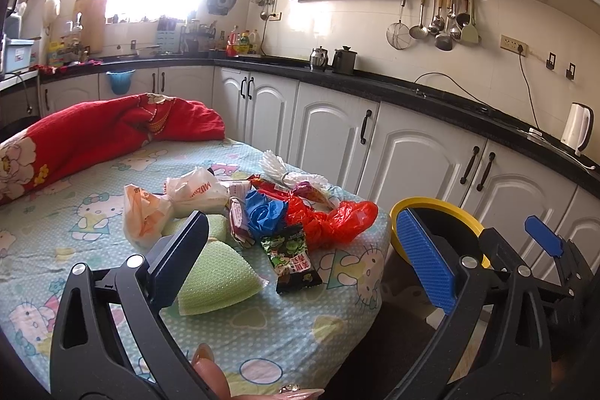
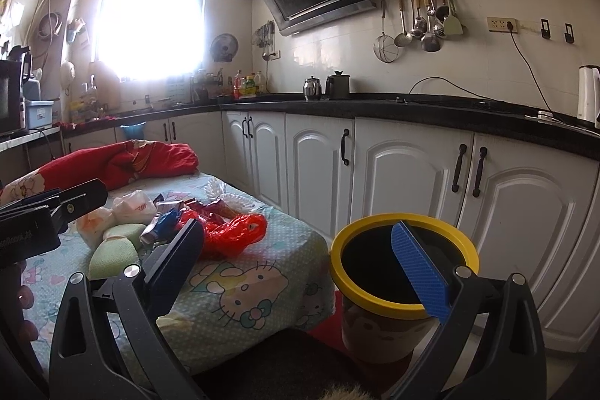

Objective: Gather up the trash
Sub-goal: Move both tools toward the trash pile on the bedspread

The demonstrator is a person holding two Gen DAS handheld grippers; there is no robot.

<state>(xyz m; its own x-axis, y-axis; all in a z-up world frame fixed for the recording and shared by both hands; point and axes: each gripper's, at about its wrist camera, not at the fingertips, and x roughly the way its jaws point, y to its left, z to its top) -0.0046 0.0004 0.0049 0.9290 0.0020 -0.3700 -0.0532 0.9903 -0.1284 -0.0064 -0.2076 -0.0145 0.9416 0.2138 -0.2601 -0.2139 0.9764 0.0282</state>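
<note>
A heap of trash lies on the cartoon-cat sheet (image 1: 93,212): a red plastic bag (image 1: 333,220), a blue plastic wad (image 1: 264,210), a green-and-black snack packet (image 1: 290,259), white-and-orange bags (image 1: 150,216) and green sponges (image 1: 213,278). Beside the bed's corner stands a bin with a yellow rim (image 2: 403,267). My left gripper (image 1: 303,257) hovers open over the packet, holding nothing. My right gripper (image 2: 300,265) is open and empty between the bed corner and the bin. The red bag (image 2: 232,235) also shows in the right wrist view.
A red flowered quilt (image 1: 105,134) lies bunched at the bed's far end. White kitchen cabinets (image 1: 412,160) under a black counter (image 1: 375,83) run close along the right. A white kettle (image 1: 579,128) and cables sit on the counter. A dark stool or mat (image 2: 281,362) lies below.
</note>
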